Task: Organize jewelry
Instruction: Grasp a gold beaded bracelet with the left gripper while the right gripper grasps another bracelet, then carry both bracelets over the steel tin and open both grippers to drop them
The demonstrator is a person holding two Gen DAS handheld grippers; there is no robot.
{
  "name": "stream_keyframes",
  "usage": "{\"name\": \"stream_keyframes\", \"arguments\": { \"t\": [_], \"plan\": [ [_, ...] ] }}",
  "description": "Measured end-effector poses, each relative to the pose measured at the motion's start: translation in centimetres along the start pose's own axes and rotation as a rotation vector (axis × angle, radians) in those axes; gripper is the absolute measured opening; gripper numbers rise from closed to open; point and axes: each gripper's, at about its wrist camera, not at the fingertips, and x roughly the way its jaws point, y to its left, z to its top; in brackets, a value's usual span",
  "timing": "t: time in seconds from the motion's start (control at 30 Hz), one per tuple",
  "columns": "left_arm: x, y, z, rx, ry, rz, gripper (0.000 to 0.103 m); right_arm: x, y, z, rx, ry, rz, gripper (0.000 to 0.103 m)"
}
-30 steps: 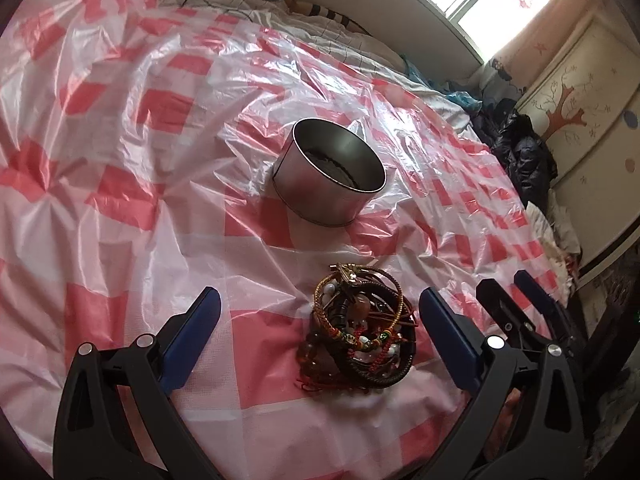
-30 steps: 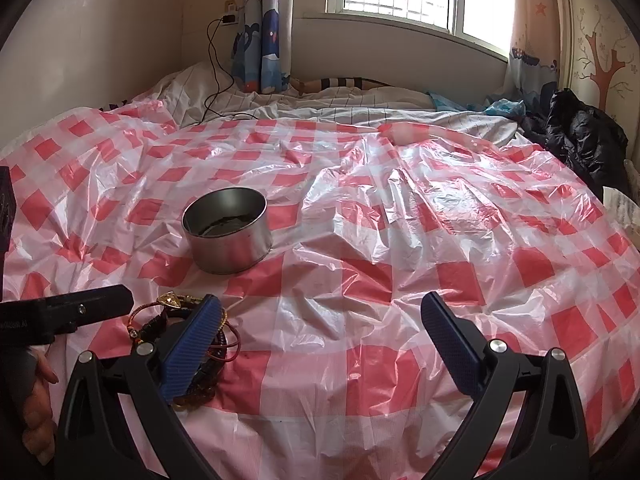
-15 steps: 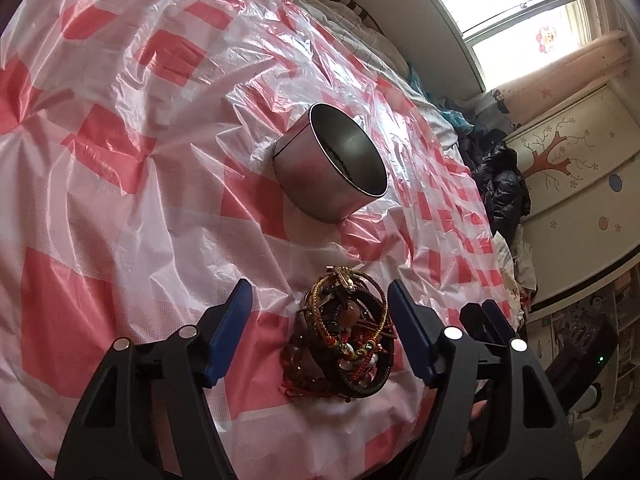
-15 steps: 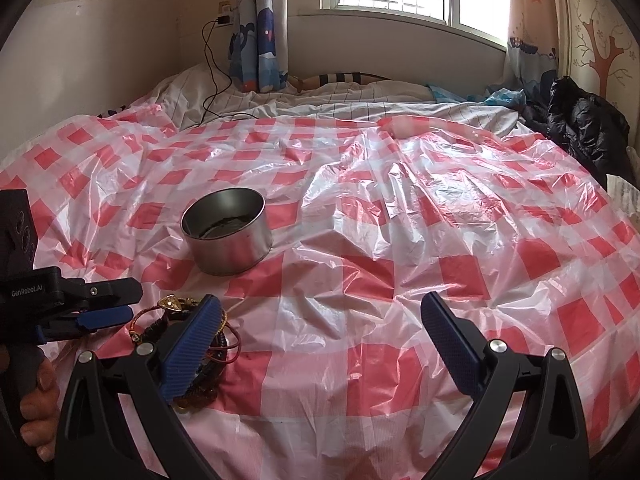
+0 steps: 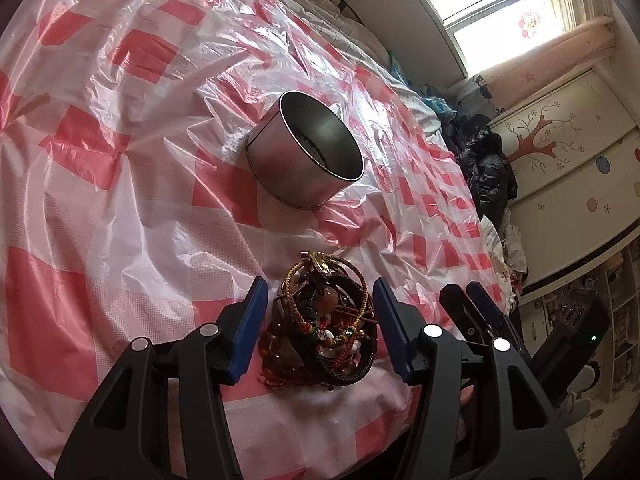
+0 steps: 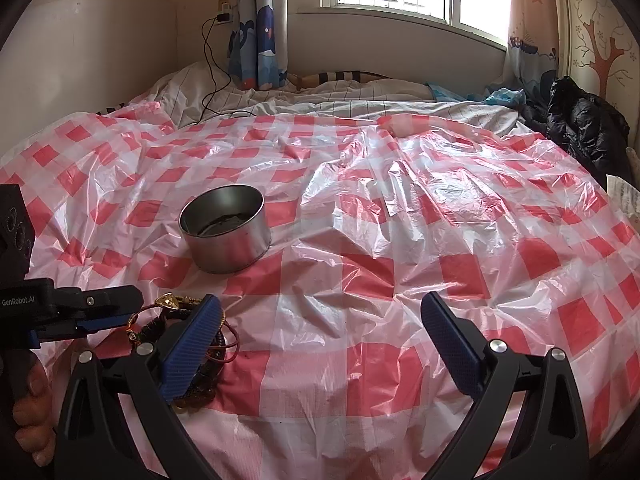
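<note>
A tangled pile of bracelets, beaded, braided and black cord, lies on the red-and-white checked plastic sheet. My left gripper is lowered over the pile, its blue pads close on either side of it, still slightly apart. A round metal tin stands open just beyond, with something dark inside. In the right wrist view the pile is partly hidden behind my left finger, the tin sits behind it. My right gripper is open and empty over bare sheet.
The sheet covers a bed. A black jacket lies at the bed's right edge, a charger cable at the back. The right gripper's fingers sit just right of the pile in the left wrist view.
My left gripper has moved down onto the bracelet pile and its jaws have narrowed around it. The right gripper has stayed nearly still.
</note>
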Motion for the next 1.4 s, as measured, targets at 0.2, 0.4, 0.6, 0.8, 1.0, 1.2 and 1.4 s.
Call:
{"name": "stream_keyframes", "arguments": {
  "t": [0.2,0.4,0.6,0.8,1.0,1.2,1.4],
  "plan": [
    [0.4,0.0,-0.3,0.022,0.026,0.012,0.005,0.1,-0.1,0.0,0.011,0.006,0.005,0.096],
    [-1.1,-1.3,0.2,0.042,-0.002,-0.107,0.003,0.2,-0.2,0.0,0.004,0.011,0.005,0.096],
    [-3.5,-2.8,3.3,0.084,-0.079,-0.159,0.003,-0.4,1.0,0.1,-0.046,-0.013,0.053,0.096],
    [-4.6,-2.9,6.9,0.118,-0.153,-0.154,0.003,0.2,3.0,1.7,-0.091,-0.027,0.203,0.095],
    [-4.5,-2.0,7.0,0.108,-0.161,-0.151,0.003,3.6,9.5,2.1,-0.269,0.062,0.324,0.083],
    [-4.8,-1.8,7.0,0.094,-0.164,-0.180,0.003,5.4,12.5,0.5,-0.265,0.200,0.373,0.043],
    [-4.8,-1.8,7.0,0.089,-0.164,-0.178,0.003,4.0,12.6,-1.2,-0.197,0.245,0.396,0.014]
  ]
}}
